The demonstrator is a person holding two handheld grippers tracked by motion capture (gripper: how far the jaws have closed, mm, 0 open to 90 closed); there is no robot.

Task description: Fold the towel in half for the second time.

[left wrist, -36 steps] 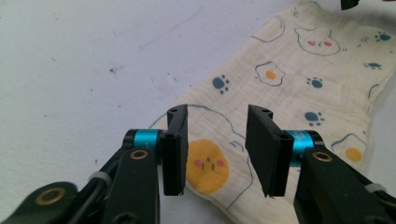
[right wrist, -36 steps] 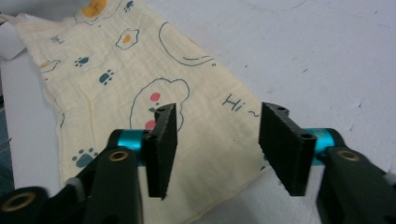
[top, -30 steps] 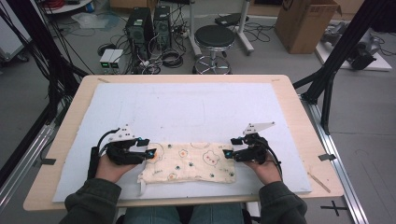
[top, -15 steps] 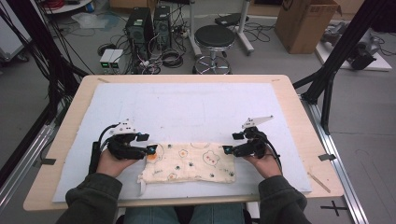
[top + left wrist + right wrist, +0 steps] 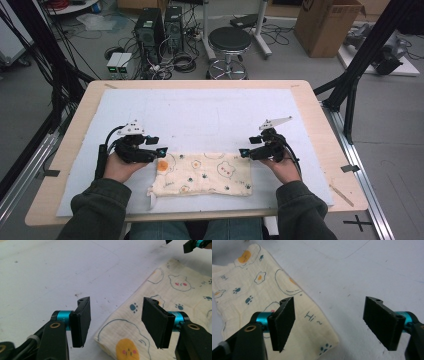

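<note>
A cream cloth (image 5: 202,174) printed with fried eggs, paw prints and bear faces lies flat and folded into a long rectangle on the white mat (image 5: 200,115) that covers the wooden counter (image 5: 320,125), near the person's edge and between the 2 hands. In the high view the left claw (image 5: 161,150) sits at the cloth's far left corner, and the right claw (image 5: 243,152) sits at its far right corner, each pointing inward toward the other. The left claw is released: in the left gripper view (image 5: 115,322) its 2 black jaws stand wide apart, with the cloth's corner and an orange egg yolk print lying below the gap, and neither pad presses on the fabric. Its jaws have just been closing a little, with the cloth's corner beneath them but not pinched. The right claw is released too: in the right gripper view (image 5: 332,325) its jaws stand wide apart above the cloth's corner, where the letters "Hi" are printed; one jaw hangs over the fabric and the other over bare mat. Those jaws have just been closing somewhat as well, gripping nothing. A small tab pokes out at the cloth's near left corner. Beyond the counter stand a black stool (image 5: 229,40) and a cardboard box (image 5: 327,25).
</note>
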